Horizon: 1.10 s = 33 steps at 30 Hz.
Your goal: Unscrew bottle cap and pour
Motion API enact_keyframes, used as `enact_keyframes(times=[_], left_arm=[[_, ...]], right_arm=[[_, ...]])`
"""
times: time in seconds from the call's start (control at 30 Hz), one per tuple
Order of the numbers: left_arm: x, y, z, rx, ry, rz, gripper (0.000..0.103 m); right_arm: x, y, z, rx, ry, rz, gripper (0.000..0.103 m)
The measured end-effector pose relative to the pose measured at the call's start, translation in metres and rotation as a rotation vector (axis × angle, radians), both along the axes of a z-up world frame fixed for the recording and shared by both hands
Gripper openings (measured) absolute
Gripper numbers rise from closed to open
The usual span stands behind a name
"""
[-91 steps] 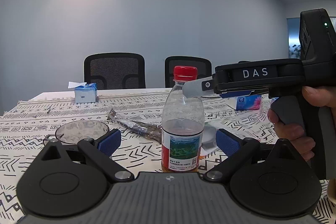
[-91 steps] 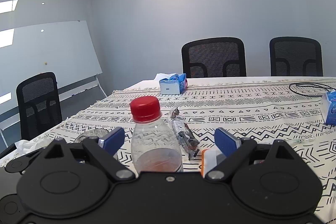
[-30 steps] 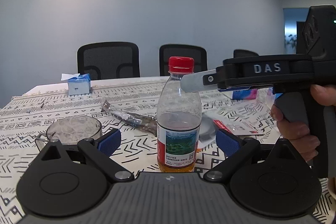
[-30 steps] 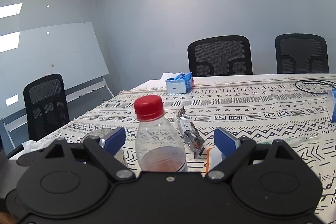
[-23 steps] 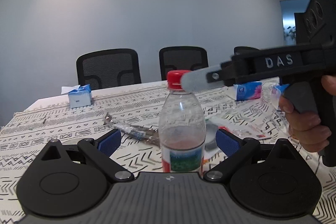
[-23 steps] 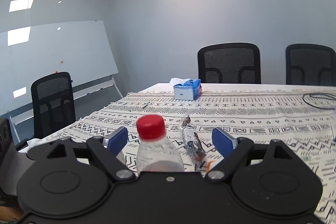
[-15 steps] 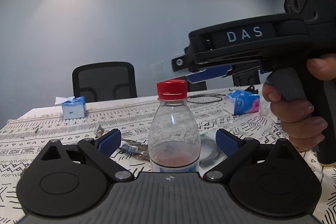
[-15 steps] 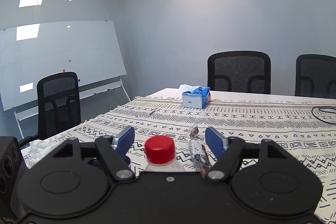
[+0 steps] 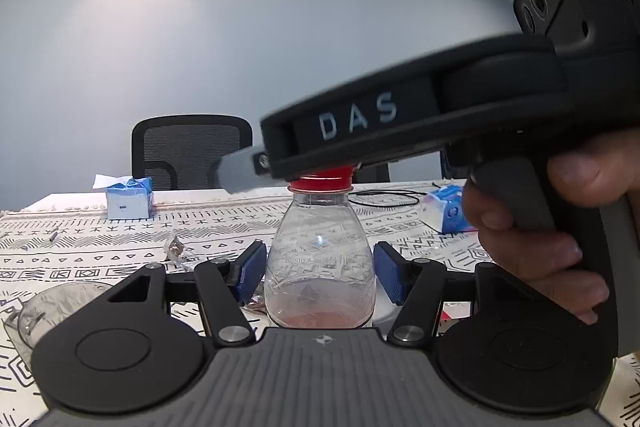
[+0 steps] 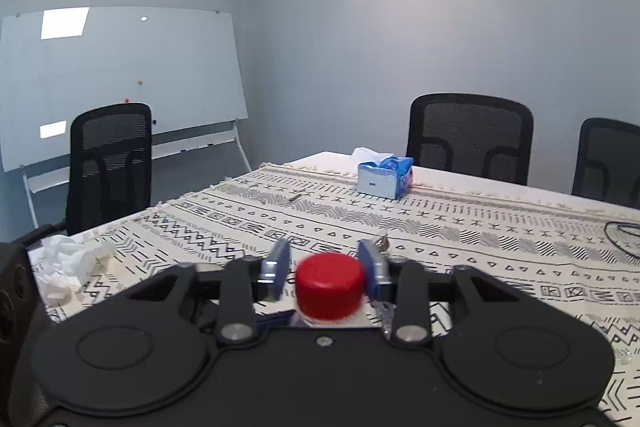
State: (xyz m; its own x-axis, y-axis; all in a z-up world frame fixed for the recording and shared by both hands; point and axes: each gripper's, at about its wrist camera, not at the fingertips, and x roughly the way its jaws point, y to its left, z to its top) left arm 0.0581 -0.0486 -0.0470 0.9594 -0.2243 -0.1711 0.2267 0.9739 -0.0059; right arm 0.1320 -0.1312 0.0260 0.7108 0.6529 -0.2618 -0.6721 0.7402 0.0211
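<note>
A clear plastic bottle (image 9: pixel 320 247) with a little reddish liquid stands upright on the patterned tablecloth (image 10: pixel 460 227). My left gripper (image 9: pixel 320 275) is shut on its body, and both blue pads (image 9: pixel 252 275) touch its sides. Its red cap (image 10: pixel 329 285) sits between the blue pads of my right gripper (image 10: pixel 324 267). The right pad touches the cap, while a thin dark gap remains at the left pad (image 10: pixel 280 267). In the left wrist view the right gripper (image 9: pixel 280 179), held by a hand (image 9: pixel 540 247), lies across the cap (image 9: pixel 320 183) and hides its top.
A glass cup (image 9: pixel 52 307) stands left of the bottle. A wrapper (image 9: pixel 176 253) lies behind it. Blue tissue boxes sit at the far left (image 9: pixel 128 203) and right (image 9: pixel 448 213). A black cable (image 9: pixel 384 197) and crumpled tissue (image 10: pixel 68 267) lie on the table, with office chairs (image 10: pixel 468 139) beyond.
Both grippers were wide open earlier. The left pads have closed onto the bottle's body. The right gripper dropped to cap height and narrowed around the cap.
</note>
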Motion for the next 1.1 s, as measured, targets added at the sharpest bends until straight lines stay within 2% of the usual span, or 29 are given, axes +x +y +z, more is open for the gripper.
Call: enact_keyframes(times=[0.1,0.23,0.47,0.53,0.6,0.67,0.77,0.83,0.97,1.1], left_arm=[[-0.003,-0.003,0.0,0.005,-0.006,0.01,0.056],[-0.002,-0.005,-0.001,0.013,-0.021,0.011,0.055],[0.0,0.003,0.0,-0.013,-0.025,-0.013,0.055],[0.0,0.003,-0.001,-0.011,-0.027,-0.02,0.055],[0.0,0.002,-0.002,-0.006,-0.029,-0.021,0.055],[-0.001,-0.001,-0.002,0.001,-0.032,-0.016,0.055],[-0.003,-0.007,-0.003,0.023,-0.044,-0.004,0.055],[-0.004,-0.01,-0.004,0.031,-0.051,0.005,0.055],[-0.003,-0.01,-0.003,0.019,-0.049,0.004,0.055],[-0.003,-0.007,-0.002,0.013,-0.046,-0.004,0.055]], right_arm=[[-0.003,0.0,-0.004,0.007,-0.017,-0.007,0.034],[0.002,-0.007,-0.009,0.027,-0.042,0.052,0.034],[0.03,-0.028,-0.019,0.09,-0.101,0.321,0.034],[0.035,-0.029,-0.018,0.092,-0.095,0.355,0.034],[0.035,-0.023,-0.009,0.082,-0.025,0.31,0.035],[0.03,-0.014,-0.001,0.074,0.034,0.218,0.037],[0.01,0.005,0.004,0.012,0.014,0.047,0.037],[0.006,0.011,0.003,-0.007,-0.001,-0.012,0.034],[0.002,0.011,-0.004,-0.02,-0.052,-0.011,0.033],[0.012,0.0,-0.009,0.004,-0.087,0.113,0.033]])
